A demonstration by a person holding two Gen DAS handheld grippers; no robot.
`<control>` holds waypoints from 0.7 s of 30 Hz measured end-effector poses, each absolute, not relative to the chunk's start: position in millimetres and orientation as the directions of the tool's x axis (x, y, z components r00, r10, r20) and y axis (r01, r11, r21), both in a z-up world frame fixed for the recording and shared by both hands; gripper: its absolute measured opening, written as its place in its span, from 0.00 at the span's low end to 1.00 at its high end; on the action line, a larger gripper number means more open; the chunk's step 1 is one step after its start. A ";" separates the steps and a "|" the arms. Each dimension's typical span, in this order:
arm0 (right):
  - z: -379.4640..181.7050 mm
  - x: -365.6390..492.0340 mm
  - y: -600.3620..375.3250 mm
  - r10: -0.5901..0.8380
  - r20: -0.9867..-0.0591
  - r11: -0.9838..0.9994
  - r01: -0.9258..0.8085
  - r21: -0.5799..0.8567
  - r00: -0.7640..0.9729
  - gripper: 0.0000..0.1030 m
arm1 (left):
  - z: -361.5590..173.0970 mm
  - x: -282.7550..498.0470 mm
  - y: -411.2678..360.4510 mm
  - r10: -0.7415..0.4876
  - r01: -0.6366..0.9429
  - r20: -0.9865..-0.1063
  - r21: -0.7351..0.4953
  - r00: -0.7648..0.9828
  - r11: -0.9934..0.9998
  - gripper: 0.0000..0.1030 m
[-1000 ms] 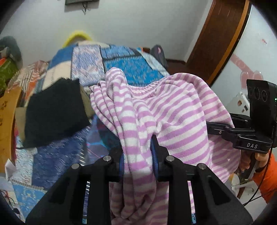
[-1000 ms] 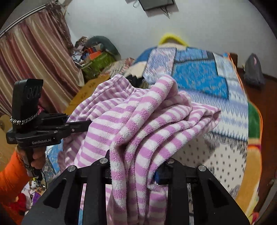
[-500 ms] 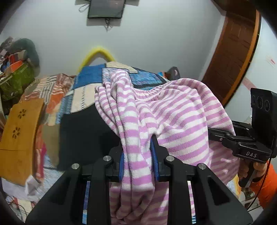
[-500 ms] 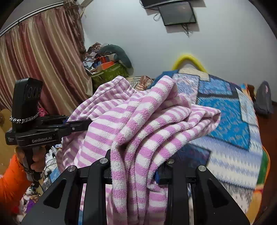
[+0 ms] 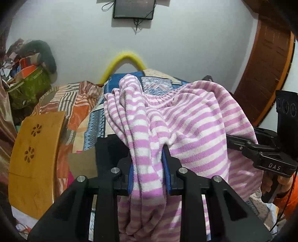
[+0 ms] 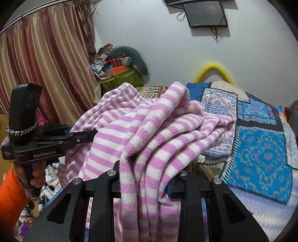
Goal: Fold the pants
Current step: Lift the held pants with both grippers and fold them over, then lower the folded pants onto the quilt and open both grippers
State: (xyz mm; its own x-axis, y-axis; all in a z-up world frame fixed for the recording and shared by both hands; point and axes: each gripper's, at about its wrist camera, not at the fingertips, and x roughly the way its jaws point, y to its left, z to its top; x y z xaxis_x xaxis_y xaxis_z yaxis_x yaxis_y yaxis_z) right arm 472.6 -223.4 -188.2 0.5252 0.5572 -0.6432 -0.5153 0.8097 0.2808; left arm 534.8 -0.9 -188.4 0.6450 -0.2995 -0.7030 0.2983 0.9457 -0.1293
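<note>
While both tools are raised above the bed (image 6: pixel 260 149), the pink-and-white striped pants (image 5: pixel 186 126) hang bunched between them, off the bedding. In the left wrist view, the left tool (image 5: pixel 148 162) is clamped on a thick gather of the striped fleece, its blue-lined pads pressing the cloth from both sides, and more fabric falls below the fingers. The right tool (image 5: pixel 240 143) shows at the right edge of that view, gripped by a hand (image 5: pixel 279 184) with an orange sleeve (image 5: pixel 292 201), its fingers running into the far side of the garment. In the right wrist view, the right tool is likewise closed on several stacked folds of the pants, which spill over and down past the fingers. There the left tool sits at the left, its tips buried in the cloth. Behind lie a patchwork quilt in blue patterns, a yellow curved headboard (image 5: pixel 123 63) against the white wall, a dark screen (image 6: pixel 204 13) mounted high, striped curtains (image 6: pixel 46 65) and a heap of bags and clothes (image 6: pixel 119 68).
</note>
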 end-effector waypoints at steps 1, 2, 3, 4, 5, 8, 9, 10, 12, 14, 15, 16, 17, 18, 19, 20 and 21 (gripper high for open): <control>-192.7 477.6 -220.7 0.557 -0.645 0.809 -0.515 0.283 0.522 0.25 | -193.7 541.2 1.5 -0.297 0.293 -0.706 -0.132 0.643 0.947 0.25; -201.5 485.1 -217.7 0.557 -0.649 0.809 -0.514 0.284 0.518 0.25 | -200.6 547.3 3.8 -0.292 0.287 -0.711 -0.131 0.639 0.949 0.25; -208.3 490.8 -215.5 0.555 -0.653 0.810 -0.513 0.285 0.515 0.25 | -210.3 557.0 7.0 -0.287 0.281 -0.717 -0.131 0.636 0.951 0.25; -217.3 497.6 -212.9 0.555 -0.657 0.810 -0.511 0.287 0.510 0.25 | -218.3 564.6 9.6 -0.283 0.276 -0.722 -0.133 0.631 0.952 0.25; -224.7 506.2 -206.5 0.552 -0.665 0.812 -0.508 0.288 0.504 0.25 | -228.2 572.5 12.6 -0.276 0.267 -0.731 -0.133 0.624 0.955 0.25; -253.5 524.9 -198.7 0.537 -0.701 0.820 -0.484 0.305 0.470 0.26 | -266.3 597.7 23.0 -0.246 0.217 -0.775 -0.143 0.583 0.966 0.25; -261.7 529.8 -196.2 0.528 -0.714 0.826 -0.473 0.306 0.460 0.26 | -277.3 603.1 26.2 -0.230 0.197 -0.786 -0.140 0.573 0.970 0.25; -271.7 534.8 -195.1 0.515 -0.730 0.833 -0.461 0.305 0.448 0.26 | -292.1 610.7 30.5 -0.208 0.171 -0.802 -0.134 0.560 0.976 0.25; -291.8 540.9 -194.5 0.470 -0.763 0.858 -0.432 0.277 0.444 0.27 | -313.5 620.2 38.6 -0.210 0.147 -0.815 -0.155 0.539 0.977 0.30; -302.7 542.7 -196.9 0.465 -0.771 0.862 -0.422 0.282 0.434 0.29 | -321.0 620.9 46.8 -0.255 0.134 -0.801 -0.217 0.541 0.967 0.35; -303.6 542.1 -199.0 0.468 -0.771 0.862 -0.416 0.290 0.433 0.30 | -320.9 620.3 48.9 -0.267 0.132 -0.797 -0.234 0.542 0.963 0.35; -302.0 540.3 -200.7 0.470 -0.770 0.861 -0.415 0.293 0.432 0.30 | -319.7 618.6 49.8 -0.269 0.133 -0.796 -0.234 0.543 0.963 0.36; -299.4 537.1 -201.3 0.466 -0.770 0.862 -0.420 0.284 0.436 0.30 | -318.8 617.3 49.7 -0.260 0.134 -0.798 -0.224 0.544 0.965 0.38; -296.9 534.8 -201.7 0.458 -0.772 0.864 -0.426 0.268 0.441 0.31 | -316.6 614.2 49.1 -0.238 0.131 -0.801 -0.199 0.549 0.971 0.40; -292.3 530.3 -202.0 0.442 -0.778 0.867 -0.436 0.242 0.446 0.32 | -313.6 609.9 48.4 -0.218 0.128 -0.802 -0.177 0.557 0.976 0.43; -291.9 531.1 -203.9 0.432 -0.782 0.869 -0.440 0.227 0.449 0.32 | -310.6 605.7 48.1 -0.207 0.127 -0.802 -0.164 0.561 0.978 0.43; -288.6 527.5 -206.1 0.425 -0.784 0.871 -0.440 0.218 0.452 0.32 | -308.3 600.8 49.4 -0.194 0.127 -0.802 -0.147 0.565 0.981 0.43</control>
